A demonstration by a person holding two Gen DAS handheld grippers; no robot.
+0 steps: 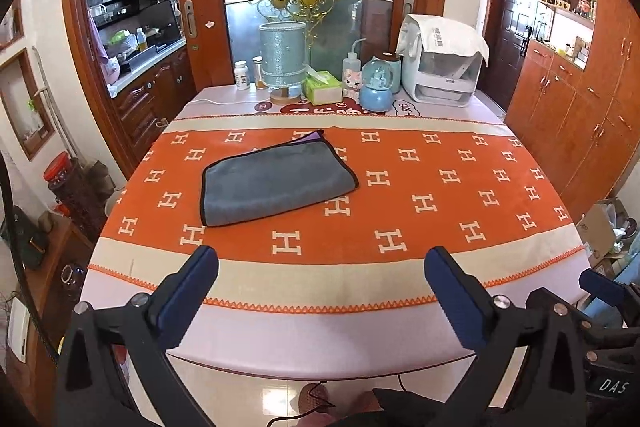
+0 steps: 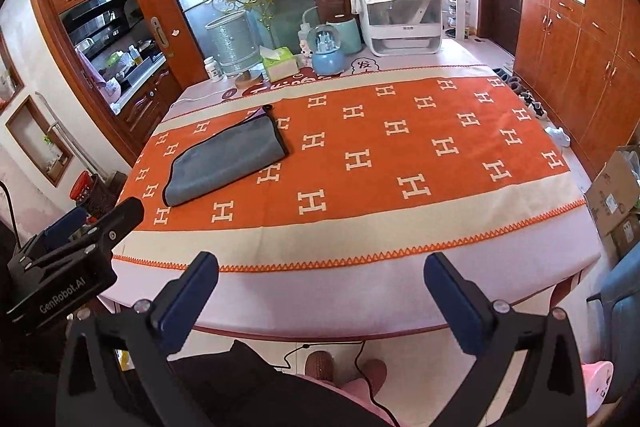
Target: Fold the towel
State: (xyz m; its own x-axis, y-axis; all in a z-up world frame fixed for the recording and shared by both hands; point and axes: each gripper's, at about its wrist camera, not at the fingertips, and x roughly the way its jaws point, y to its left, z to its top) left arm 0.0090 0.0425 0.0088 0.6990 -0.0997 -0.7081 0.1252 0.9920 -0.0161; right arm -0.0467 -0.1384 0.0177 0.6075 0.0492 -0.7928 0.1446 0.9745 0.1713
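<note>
Folded grey towel (image 1: 276, 179) flat on the orange H-patterned tablecloth (image 1: 400, 163), left of the table's middle and well beyond both grippers. Long axis running from near-left to far-right, slightly skewed against the cloth's stripes. Black-trimmed edges on the left and right ends; a sliver of purple underside (image 1: 310, 136) peeking out at the far right corner, lower layers otherwise hidden beneath the top fold. Number of layers hard to tell.

Left gripper (image 1: 320, 287) hovering over the near table edge, blue-padded fingers (image 1: 192, 287) spread wide, holding nothing. Right gripper (image 2: 320, 287) likewise gaping and empty above the near edge, well apart from the towel. Right gripper's body cut off at the right edge of the left view.

Far end crowded: tissue box (image 1: 322, 89), snow globe (image 1: 376, 87), white appliance (image 1: 442, 67) draped with a cloth. Print on that cloth too small to read.
</note>
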